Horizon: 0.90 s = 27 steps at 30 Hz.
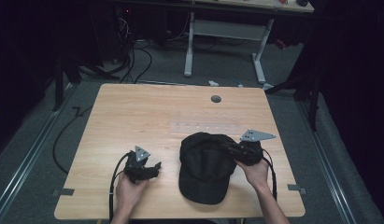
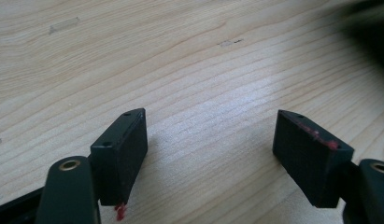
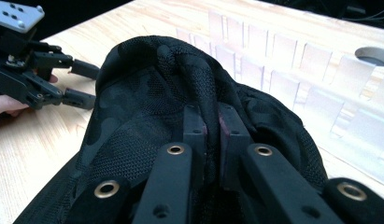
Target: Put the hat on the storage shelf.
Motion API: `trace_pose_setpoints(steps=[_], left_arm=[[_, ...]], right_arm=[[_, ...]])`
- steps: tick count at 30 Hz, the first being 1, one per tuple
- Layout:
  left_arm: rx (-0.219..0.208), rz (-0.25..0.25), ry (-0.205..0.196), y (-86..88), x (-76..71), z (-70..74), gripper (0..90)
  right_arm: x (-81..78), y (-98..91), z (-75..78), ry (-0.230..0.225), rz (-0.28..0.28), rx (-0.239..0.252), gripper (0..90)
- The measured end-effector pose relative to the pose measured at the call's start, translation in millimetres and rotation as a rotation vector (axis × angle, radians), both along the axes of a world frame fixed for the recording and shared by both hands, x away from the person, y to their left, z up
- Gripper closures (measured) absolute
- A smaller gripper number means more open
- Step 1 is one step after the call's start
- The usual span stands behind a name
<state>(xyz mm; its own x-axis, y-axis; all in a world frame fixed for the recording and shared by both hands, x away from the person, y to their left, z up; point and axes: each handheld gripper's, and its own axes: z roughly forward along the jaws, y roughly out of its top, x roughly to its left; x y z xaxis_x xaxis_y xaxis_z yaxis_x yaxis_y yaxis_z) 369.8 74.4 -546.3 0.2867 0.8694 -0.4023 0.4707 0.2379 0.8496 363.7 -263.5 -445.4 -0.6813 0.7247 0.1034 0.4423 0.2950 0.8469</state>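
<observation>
A black mesh cap (image 1: 204, 167) lies on the wooden table (image 1: 133, 116), brim toward the front edge. My right gripper (image 1: 232, 150) pinches a fold of the cap's crown at its right side; in the right gripper view the two jaws press a ridge of black fabric (image 3: 206, 100) between them (image 3: 212, 122), lifting it a little. To the left of the cap, my left gripper (image 1: 154, 168) rests low over bare wood, held by a hand. In the left gripper view its jaws (image 2: 210, 140) stand wide apart with only wood grain between them.
A clear ridged plastic strip (image 1: 206, 127) lies flat behind the cap, and a round grommet hole (image 1: 216, 99) sits near the far edge. Behind the table stand a white desk frame (image 1: 224, 32) and loose cables (image 1: 133, 60) on the floor.
</observation>
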Motion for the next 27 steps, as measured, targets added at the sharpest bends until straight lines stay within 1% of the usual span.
trace_pose_setpoints(steps=[1,3,5,7,8,11,14,16,17,18,19,20,21,22,23,27], left_arm=[[0.004,-0.009,0.001,0.3,-0.8,0.0,26.7],[0.005,-0.013,0.002,0.5,-1.2,0.1,26.7],[0.001,-0.019,0.006,0.9,-1.9,0.6,26.7],[-0.021,-0.026,0.016,1.7,-2.8,2.1,27.4],[-0.021,-0.026,0.016,1.7,-2.8,2.1,28.0],[-0.051,-0.054,0.034,2.2,-5.3,4.9,28.6],[-0.075,-0.086,0.033,0.8,-9.7,9.5,28.6],[-0.104,-0.107,0.034,0.0,-12.6,14.3,28.5],[-0.104,-0.107,0.034,0.0,-12.6,14.3,28.4],[-0.125,-0.129,0.03,-0.7,-15.1,19.7,28.2],[-0.125,-0.129,0.03,-0.7,-15.1,19.7,28.2],[-0.15,-0.152,0.027,-1.7,-17.6,25.4,28.2],[-0.162,-0.163,0.029,-2.6,-18.8,28.3,28.2],[-0.162,-0.163,0.029,-2.6,-18.8,28.3,28.0],[-0.177,-0.191,0.03,-4.7,-21.5,33.6,27.7],[-0.203,-0.246,0.03,-10.5,-26.5,43.5,27.0]], right_arm=[[-0.5,-2.4,3.4,-0.009,0.0,0.006,84.4],[-0.7,-3.1,4.6,-0.011,-0.001,0.011,84.4],[-1.3,-5.6,8.3,-0.026,-0.004,0.017,84.3],[-1.8,-8.6,11.7,-0.032,-0.006,0.031,84.5],[-2.0,-9.5,12.9,-0.034,-0.006,0.034,84.5],[-2.5,-11.4,16.4,-0.043,-0.002,0.041,84.6],[-2.7,-12.6,20.1,-0.06,0.002,0.042,84.5],[-2.7,-13.0,22.6,-0.071,0.003,0.042,84.5],[-2.7,-13.0,22.6,-0.071,0.003,0.042,84.5],[-2.6,-13.9,24.3,-0.082,0.006,0.05,84.5],[-2.6,-14.0,24.6,-0.084,0.007,0.054,84.5],[-2.6,-14.3,24.9,-0.086,0.009,0.059,84.5],[-2.6,-14.4,25.2,-0.086,0.009,0.061,84.5],[-2.4,-14.8,25.3,-0.09,0.011,0.06,84.5],[-2.3,-14.7,25.6,-0.091,0.011,0.062,84.6],[-2.0,-14.8,25.9,-0.099,0.013,0.067,84.5]])
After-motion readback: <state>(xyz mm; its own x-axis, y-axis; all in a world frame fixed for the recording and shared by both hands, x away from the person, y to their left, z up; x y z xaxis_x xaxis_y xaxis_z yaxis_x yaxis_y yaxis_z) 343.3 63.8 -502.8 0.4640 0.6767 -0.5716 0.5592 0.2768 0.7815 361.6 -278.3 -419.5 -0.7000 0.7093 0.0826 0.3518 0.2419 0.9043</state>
